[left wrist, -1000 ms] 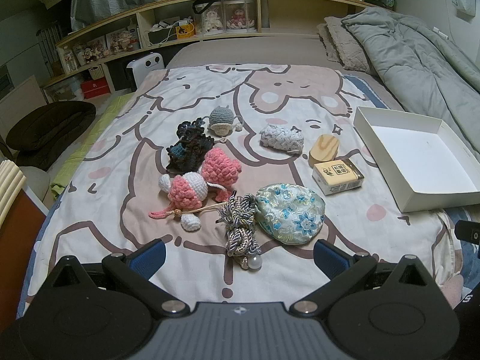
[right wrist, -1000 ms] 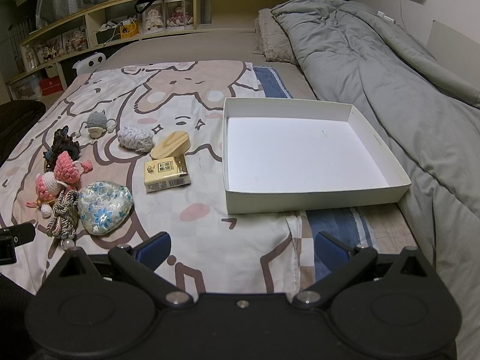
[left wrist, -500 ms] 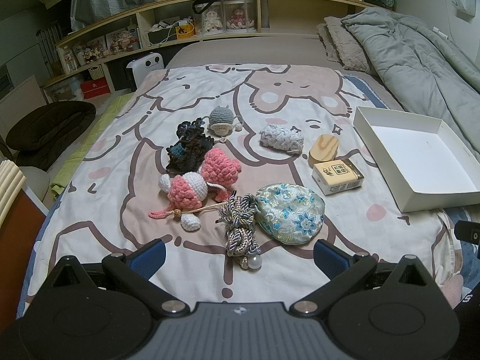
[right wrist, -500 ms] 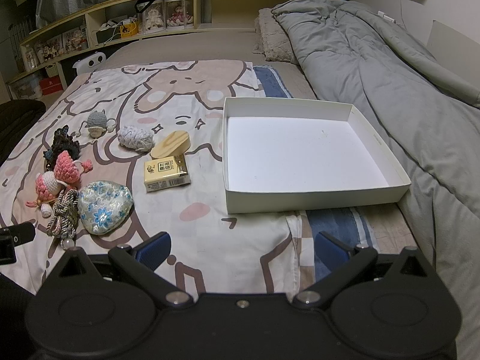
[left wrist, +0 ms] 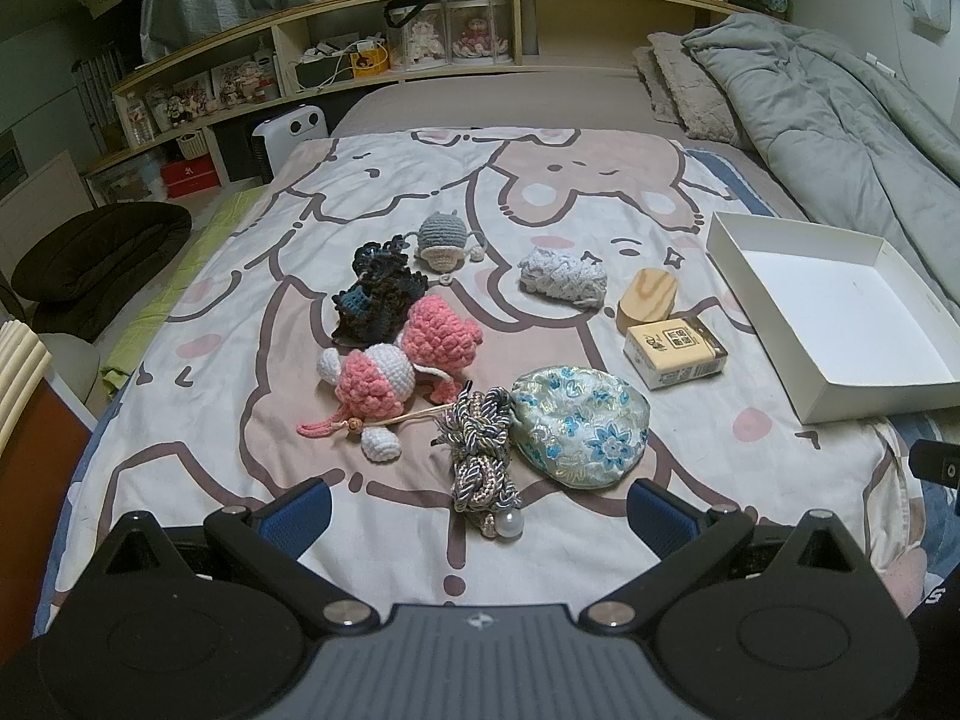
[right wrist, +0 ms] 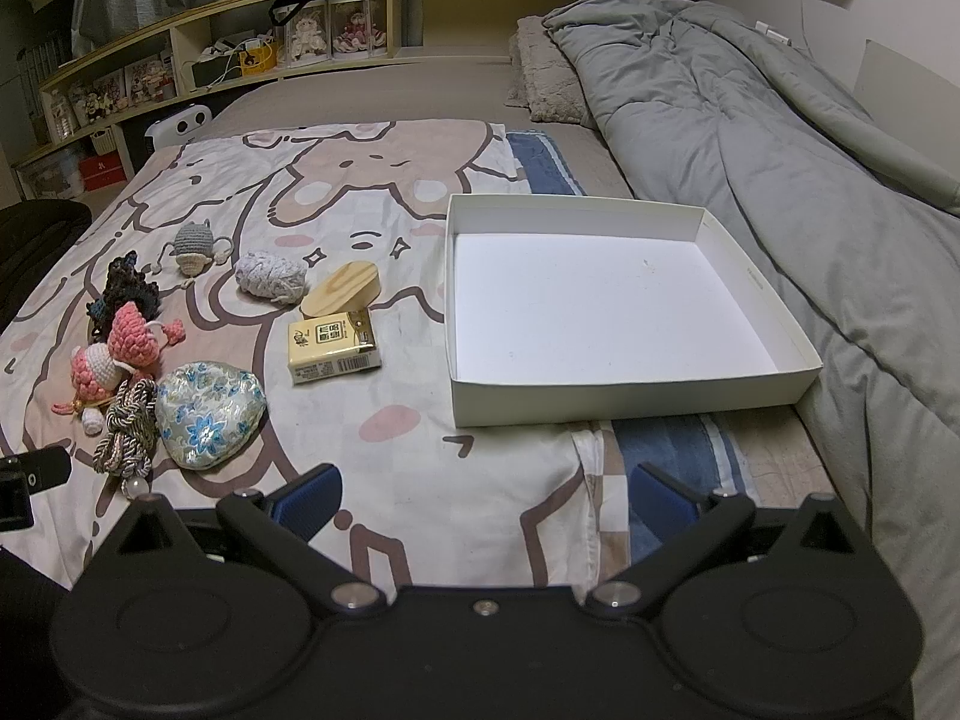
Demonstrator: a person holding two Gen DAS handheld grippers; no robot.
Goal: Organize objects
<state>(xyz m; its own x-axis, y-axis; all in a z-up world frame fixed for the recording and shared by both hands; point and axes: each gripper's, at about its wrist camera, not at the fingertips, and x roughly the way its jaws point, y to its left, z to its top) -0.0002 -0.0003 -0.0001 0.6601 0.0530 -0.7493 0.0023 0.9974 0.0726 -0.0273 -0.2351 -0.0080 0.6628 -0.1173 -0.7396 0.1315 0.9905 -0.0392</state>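
Observation:
Small things lie grouped on the bed sheet: a floral pouch (left wrist: 581,435) (right wrist: 207,413), a braided cord with a pearl (left wrist: 482,450), pink crochet toys (left wrist: 408,360), a dark crochet piece (left wrist: 375,300), a grey crochet toy (left wrist: 443,240), a grey-white yarn bundle (left wrist: 563,276), a wooden block (left wrist: 648,300) and a yellow pack (left wrist: 675,354) (right wrist: 333,347). An empty white box (right wrist: 600,402) (left wrist: 840,402) sits to their right. My left gripper (left wrist: 477,510) hovers open just short of the cord and pouch. My right gripper (right wrist: 486,495) is open in front of the box's near wall.
A rumpled grey duvet (right wrist: 780,150) and pillows (right wrist: 543,78) fill the right side of the bed. A wooden shelf (left wrist: 420,18) with dolls and clutter runs along the back. A dark cushion (left wrist: 96,252) and a white heater (left wrist: 291,135) stand left of the bed.

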